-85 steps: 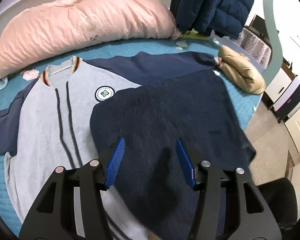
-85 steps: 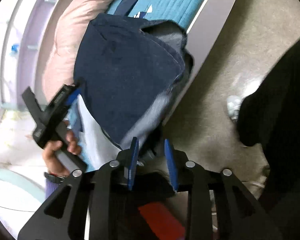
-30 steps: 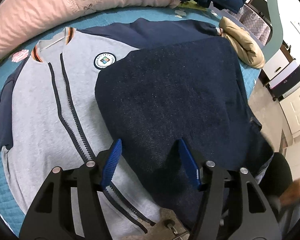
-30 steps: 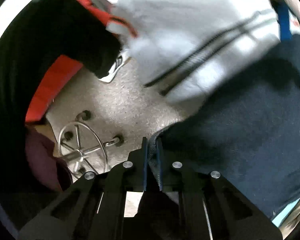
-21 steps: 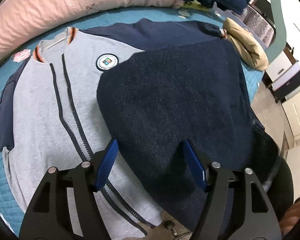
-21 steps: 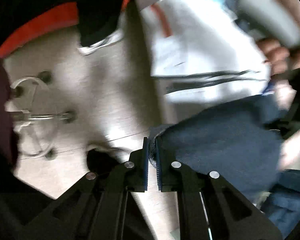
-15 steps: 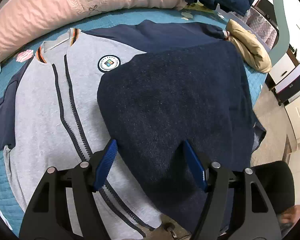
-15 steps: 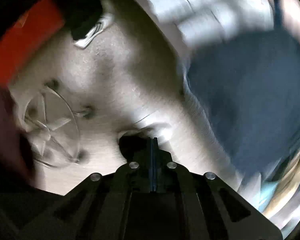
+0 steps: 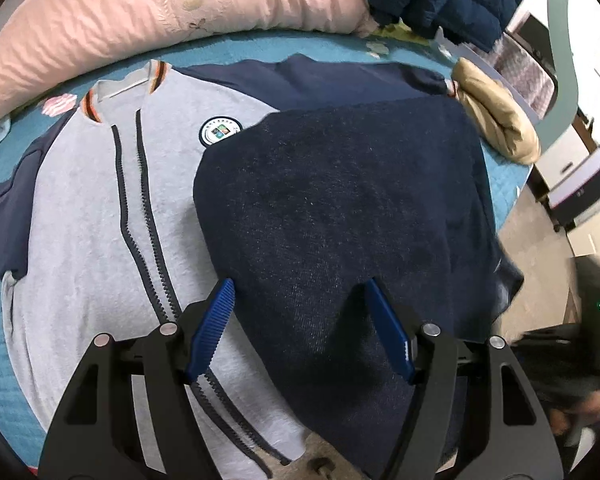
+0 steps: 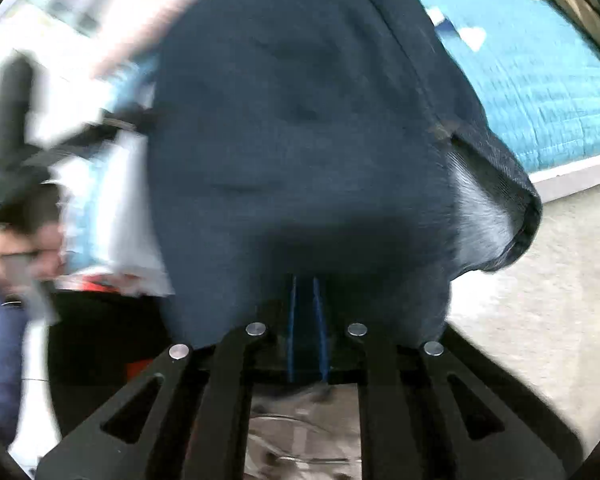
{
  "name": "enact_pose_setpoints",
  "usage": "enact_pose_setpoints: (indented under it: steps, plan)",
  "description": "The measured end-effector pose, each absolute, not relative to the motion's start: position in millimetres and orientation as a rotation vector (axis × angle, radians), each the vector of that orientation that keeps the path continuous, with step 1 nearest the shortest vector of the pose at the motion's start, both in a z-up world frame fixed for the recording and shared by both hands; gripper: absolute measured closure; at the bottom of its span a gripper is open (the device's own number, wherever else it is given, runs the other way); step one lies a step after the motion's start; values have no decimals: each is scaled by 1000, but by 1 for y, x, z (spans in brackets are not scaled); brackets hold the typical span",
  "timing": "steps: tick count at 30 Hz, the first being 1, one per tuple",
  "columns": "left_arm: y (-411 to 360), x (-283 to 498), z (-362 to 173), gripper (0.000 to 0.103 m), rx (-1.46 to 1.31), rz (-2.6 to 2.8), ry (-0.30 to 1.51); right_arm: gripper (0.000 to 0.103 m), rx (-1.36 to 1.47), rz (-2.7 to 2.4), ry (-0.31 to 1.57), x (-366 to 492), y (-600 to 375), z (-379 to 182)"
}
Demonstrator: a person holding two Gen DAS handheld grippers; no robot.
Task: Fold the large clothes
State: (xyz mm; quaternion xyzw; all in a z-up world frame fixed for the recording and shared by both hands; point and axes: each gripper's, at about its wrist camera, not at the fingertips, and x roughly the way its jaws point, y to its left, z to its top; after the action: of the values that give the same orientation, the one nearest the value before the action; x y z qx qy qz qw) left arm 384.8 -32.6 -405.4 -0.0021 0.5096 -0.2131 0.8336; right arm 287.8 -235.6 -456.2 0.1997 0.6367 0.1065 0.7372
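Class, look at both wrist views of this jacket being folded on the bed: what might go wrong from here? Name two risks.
1. The folded navy panel overhangs the bed edge at its near corner, so it may slide toward the floor.
2. The left tool is open above the jacket, pinning nothing. A pull by the right tool, whose blurred jaws sit nearly shut under navy cloth, may undo the fold.
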Motion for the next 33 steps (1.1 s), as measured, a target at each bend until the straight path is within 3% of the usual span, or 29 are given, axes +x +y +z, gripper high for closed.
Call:
enact_pose_setpoints:
  steps: [3,7,11,14,18,23,29,31,33]
  plan:
    - [-27,373,-395,34,-81,-463,1046,98,540,215,1376,297,-258,-460]
    - [-38,361,-368,34,-46,-513,949,93,550,250,1199,298,-263,-393]
    - [-64,386,-372,34,-28,-555,977,93,570,330,1030,338,-254,-352]
    - [-78,417,-388,34,14,-509,1016,93,597,347,983,392,-244,-366]
    - [-88,459,-408,34,51,-474,1097,102,634,255,1079,452,-245,-426]
    - [-97,491,-427,33,90,-443,1122,103,692,195,1104,483,-258,-463]
    - [-97,497,-428,33,89,-442,1129,103,706,189,1118,474,-263,-450]
    - [-93,489,-428,33,87,-448,1111,95,731,174,1089,436,-257,-431]
    - [-88,491,-432,33,45,-443,1128,95,836,231,1018,388,-264,-408]
